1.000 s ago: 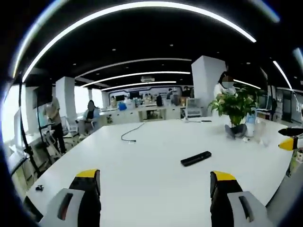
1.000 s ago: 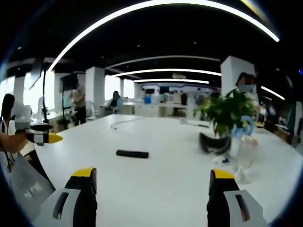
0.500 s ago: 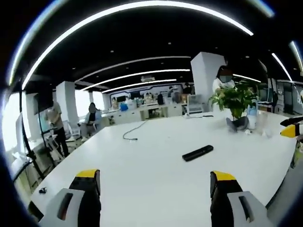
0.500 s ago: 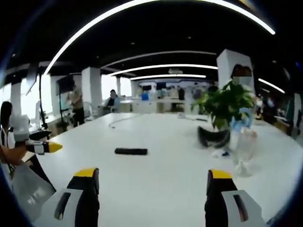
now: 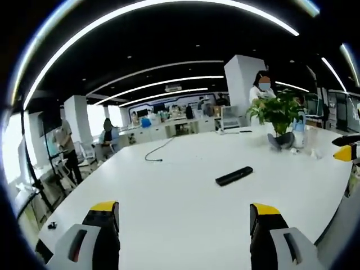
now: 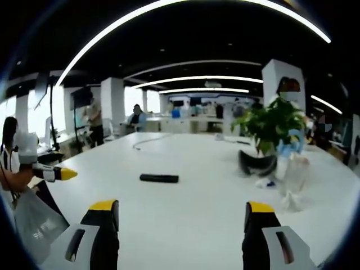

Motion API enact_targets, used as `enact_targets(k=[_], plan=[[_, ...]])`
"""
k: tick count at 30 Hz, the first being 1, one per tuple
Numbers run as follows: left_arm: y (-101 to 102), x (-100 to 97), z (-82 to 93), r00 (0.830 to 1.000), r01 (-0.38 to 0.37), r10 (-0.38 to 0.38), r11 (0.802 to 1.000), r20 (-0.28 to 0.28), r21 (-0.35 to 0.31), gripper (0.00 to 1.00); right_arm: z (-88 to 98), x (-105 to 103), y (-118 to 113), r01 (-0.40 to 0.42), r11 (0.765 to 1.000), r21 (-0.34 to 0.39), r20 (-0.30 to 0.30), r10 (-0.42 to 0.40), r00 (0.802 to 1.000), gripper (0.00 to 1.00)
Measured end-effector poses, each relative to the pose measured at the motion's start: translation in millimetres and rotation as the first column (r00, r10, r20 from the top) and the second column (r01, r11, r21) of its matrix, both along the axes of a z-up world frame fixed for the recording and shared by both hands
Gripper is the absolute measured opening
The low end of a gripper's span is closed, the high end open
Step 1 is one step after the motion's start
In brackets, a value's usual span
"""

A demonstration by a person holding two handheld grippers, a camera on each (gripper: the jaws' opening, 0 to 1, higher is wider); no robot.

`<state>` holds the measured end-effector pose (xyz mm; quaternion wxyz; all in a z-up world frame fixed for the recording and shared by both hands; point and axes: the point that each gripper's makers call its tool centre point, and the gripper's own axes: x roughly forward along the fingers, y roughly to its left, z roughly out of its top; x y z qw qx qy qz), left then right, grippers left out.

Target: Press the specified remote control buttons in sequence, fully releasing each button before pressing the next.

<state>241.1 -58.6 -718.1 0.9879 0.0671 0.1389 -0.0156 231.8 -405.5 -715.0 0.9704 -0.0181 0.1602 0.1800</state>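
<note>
At frame centre, the remote control [image 5: 234,176] is plain black on a white table [image 5: 169,197]. Both tongs, left [image 5: 185,233] and right [image 6: 177,233], have black jaws capped in yellow with grey bodies. At right, the plant [image 6: 273,126] is green, beside a pale blue bottle [image 6: 288,147].

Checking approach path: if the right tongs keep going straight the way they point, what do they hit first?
Probably bare white table. The open right tongs aim between the remote control, off to the left, and the potted plant, right. Depth unclear.
</note>
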Motion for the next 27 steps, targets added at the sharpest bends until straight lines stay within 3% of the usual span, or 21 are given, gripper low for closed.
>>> enact_targets(k=[3, 6, 11, 16, 27], plan=[[2.9, -1.2, 8.2, 0.999, -0.014, 0.015, 1.0, 0.039, -0.009, 0.94, -1.4, -0.6, 1.6, -0.008, 1.0, -0.002, -0.007, 0.008, 1.0, 0.91], [3.1, -0.4, 2.2, 1.0, -0.021, 0.021, 1.0, 0.011, -0.022, 0.98, -1.4, -0.9, 2.4, -0.013, 1.0, -0.005, -0.007, 0.013, 1.0, 0.91], [-5.9, -0.5, 2.6, 1.0, 0.02, -0.019, 0.999, 0.011, -0.045, 0.94, -2.1, -0.8, 1.5, -0.01, 1.0, -0.001, -0.013, 0.01, 1.0, 0.91], [-10.6, -0.8, -1.0, 0.999, 0.037, -0.037, 0.999, -0.01, -0.023, 0.95, 0.4, -0.6, 0.2, -0.003, 1.0, 0.01, -0.003, 0.003, 1.0, 0.91], [-8.6, -3.5, -3.9, 0.999, 0.006, -0.008, 0.999, -0.04, -0.043, 0.97, -2.2, -0.7, 2.0, -0.014, 1.0, 0.002, -0.015, 0.014, 1.0, 0.9]])
